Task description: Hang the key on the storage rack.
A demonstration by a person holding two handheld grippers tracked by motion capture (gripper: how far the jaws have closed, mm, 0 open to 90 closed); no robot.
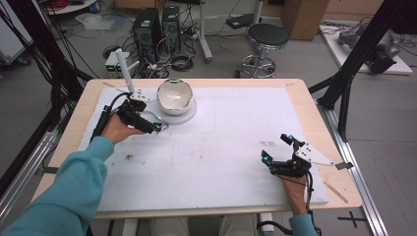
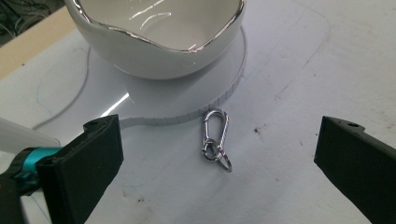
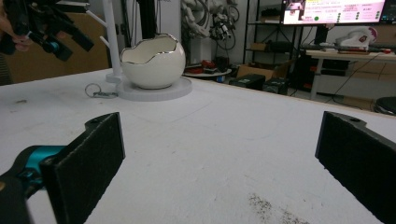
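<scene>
One bowl [image 1: 174, 95] on one disc [image 1: 187, 116], upper left; one carabiner [image 2: 215, 139] beside it between the spread-jawed left gripper [image 1: 153, 127]. Right gripper [image 1: 279, 147] gapes, lower right. White mat [image 1: 221, 147]; cluttered lab, one stool [image 1: 267, 37].

Both tongs [image 1: 158, 127] [image 1: 276, 147] wide open

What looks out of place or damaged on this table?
Little does. The bowl has a jagged eggshell rim, but its silver edging suggests design, not breakage. The carabiner lies loose beside the round base. Dark smudges mark the white mat.
</scene>
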